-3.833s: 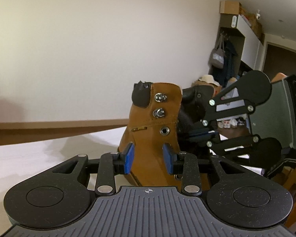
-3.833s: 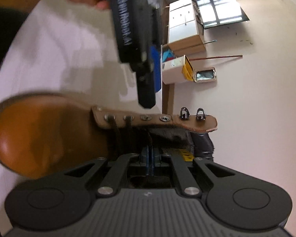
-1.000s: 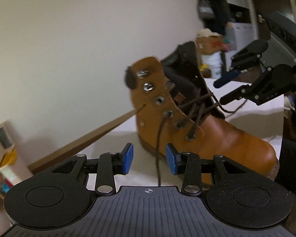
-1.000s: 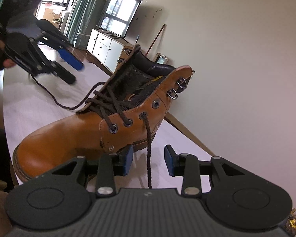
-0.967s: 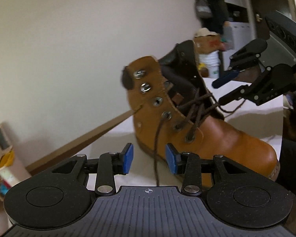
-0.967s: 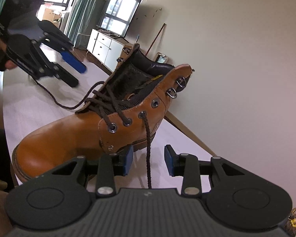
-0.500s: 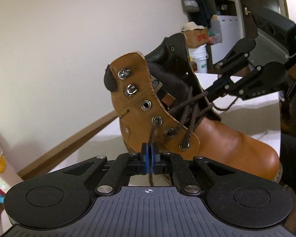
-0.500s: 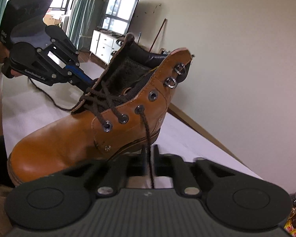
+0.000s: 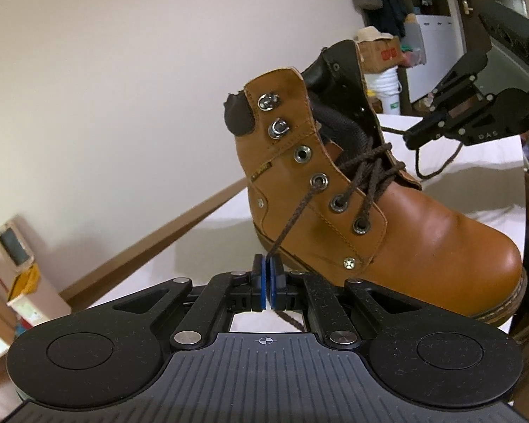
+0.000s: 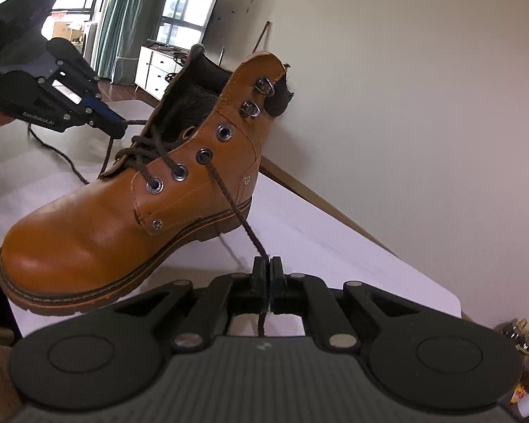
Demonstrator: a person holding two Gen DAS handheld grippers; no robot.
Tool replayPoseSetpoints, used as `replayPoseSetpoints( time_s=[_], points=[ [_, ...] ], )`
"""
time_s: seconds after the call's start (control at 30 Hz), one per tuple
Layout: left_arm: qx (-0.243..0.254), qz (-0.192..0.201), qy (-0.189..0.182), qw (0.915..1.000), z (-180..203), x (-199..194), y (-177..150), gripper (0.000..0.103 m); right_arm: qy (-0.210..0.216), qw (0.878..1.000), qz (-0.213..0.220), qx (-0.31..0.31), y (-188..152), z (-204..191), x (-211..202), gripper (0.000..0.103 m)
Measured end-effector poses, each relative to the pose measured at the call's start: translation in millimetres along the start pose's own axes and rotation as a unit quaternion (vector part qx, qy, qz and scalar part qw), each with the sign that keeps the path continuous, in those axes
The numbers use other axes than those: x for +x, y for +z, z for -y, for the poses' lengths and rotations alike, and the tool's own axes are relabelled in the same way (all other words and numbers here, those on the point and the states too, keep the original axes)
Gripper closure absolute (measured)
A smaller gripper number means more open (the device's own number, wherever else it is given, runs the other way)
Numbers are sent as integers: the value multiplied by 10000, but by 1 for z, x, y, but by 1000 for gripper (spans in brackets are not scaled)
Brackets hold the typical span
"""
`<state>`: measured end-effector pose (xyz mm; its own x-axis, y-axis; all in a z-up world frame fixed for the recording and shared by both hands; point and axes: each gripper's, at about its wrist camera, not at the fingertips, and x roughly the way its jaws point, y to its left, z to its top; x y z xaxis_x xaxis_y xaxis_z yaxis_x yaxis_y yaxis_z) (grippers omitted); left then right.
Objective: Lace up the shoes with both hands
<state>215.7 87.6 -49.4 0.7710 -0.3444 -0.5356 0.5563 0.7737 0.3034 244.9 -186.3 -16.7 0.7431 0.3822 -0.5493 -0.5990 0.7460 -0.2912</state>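
Both sets of jaws, which a moment earlier had stood apart with a lace hanging between them, had since clamped shut. Ahead of the left gripper (image 9: pixel 267 283) stood the tan boot (image 9: pixel 370 211) on the white table (image 10: pixel 335 246), toe off to its right. The right gripper (image 10: pixel 267 287) faced the boot's other side, toe to its left. Each gripper pinched one end of the brown lace (image 9: pixel 292 216), which ran up taut to the third eyelet (image 9: pixel 317 180) on its side. The fourth eyelet (image 9: pixel 302 153) and two hooks (image 9: pixel 278 127) above were bare. To my eye, a hard outward tug could drag or tip the boot, or slip the thin cord from the pads.
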Motion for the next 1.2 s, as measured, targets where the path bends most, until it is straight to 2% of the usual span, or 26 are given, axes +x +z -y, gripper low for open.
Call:
replayPoseSetpoints(
  time_s=[0.07, 0.17, 0.23, 0.3, 0.33, 0.37, 0.4, 0.47, 0.53, 0.6, 0.67, 0.7, 0.8, 0.87, 1.0, 1.07, 1.2],
  points=[
    [-146, 12, -18, 9999, -2, -2, -1, 100, -33, 10000, 9, -15, 3, 0, 0, 99],
    [-377, 54, -43, 9993, -6, -6, -5, 95, -78, 10000, 52, 7, 5, 0, -2, 86],
    [-482, 78, -33, 9988, -6, -8, -6, 94, -73, 9999, 70, 70, 5, 2, -9, 85],
    [-574, 130, 12, 9983, -7, -15, -11, 79, -90, 9999, 86, 91, 5, 3, -14, 83],
    [-606, 139, 37, 9981, -7, -18, -13, 76, -93, 9998, 110, 106, 6, 3, -18, 82],
    [-637, 149, 46, 9978, -7, -20, -14, 72, -76, 9998, 140, 128, 7, 4, -23, 77],
    [-704, 176, 72, 9973, -8, -25, -17, 68, -61, 9998, 159, 141, 8, 5, -26, 66],
    [-780, 188, 126, 9967, -9, -31, -20, 63, -25, 9996, 243, 153, 13, 6, -34, 58],
    [-838, 164, 190, 9962, -7, -38, -22, 58, 17, 9995, 295, 151, 18, 5, -38, 57],
    [-869, 74, 265, 9958, -2, -39, -23, 42, 62, 9993, 324, 163, 21, 3, -40, 53],
    [-911, 10, 365, 9952, 4, -40, -24, 35, 110, 9992, 353, 170, 22, -3, -40, 50],
    [-966, 9, 405, 9945, 7, -40, -24, 25, 118, 9991, 359, 172, 23, -6, -40, 49],
    [-1245, 57, 523, 9908, 9, -50, -31, 17, 144, 9990, 367, 197, 24, -17, -40, 41],
    [-1442, 97, 591, 9877, 8, -59, -39, 11, 169, 9990, 367, 177, 26, -26, -43, 41],
    [-1769, -2, 959, 9795, 2, -86, -66, 10, 362, 9978, 535, 112, 35, -41, -53, 42],
    [-1895, -50, 1130, 9753, -1, -98, -77, 10, 790, 9950, 617, 10, 49, -57, -51, 46],
    [-2284, -186, 1675, 9589, -12, -127, -109, 4, 1323, 9880, 684, -407, 78, -88, -28, 47]
  ],
)
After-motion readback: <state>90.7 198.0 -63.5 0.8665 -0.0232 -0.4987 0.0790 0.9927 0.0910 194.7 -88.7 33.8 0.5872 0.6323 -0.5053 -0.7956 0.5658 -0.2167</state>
